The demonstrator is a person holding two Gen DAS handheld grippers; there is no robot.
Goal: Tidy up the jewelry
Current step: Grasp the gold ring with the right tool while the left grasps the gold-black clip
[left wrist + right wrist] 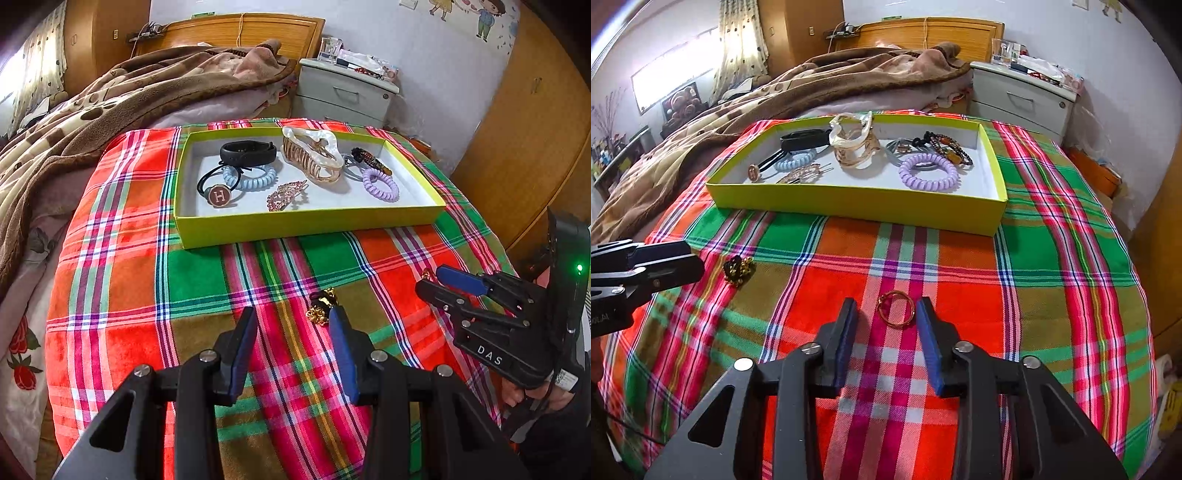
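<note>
Both grippers open over the plaid cloth, nothing grabbed.

Left gripper (291, 321) spread wide beside a gold-black trinket (322, 306); hair tie marked "H" (218, 195) sits in the yellow tray (306, 223); right gripper (886, 314), marked "DAS", brackets a gold ring (895, 308) lying on the cloth.

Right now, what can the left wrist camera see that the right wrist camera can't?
Only the left wrist view shows the open right tool from the side, and wall cartoons. Only the right wrist view clearly shows the thin gold ring lying between that tool's fingers, plus the curtained window. Both show the yellow-green cardboard tray of hair accessories, the purple spiral hair tie, the black-and-gold chain clump and the plaid cloth.
</note>
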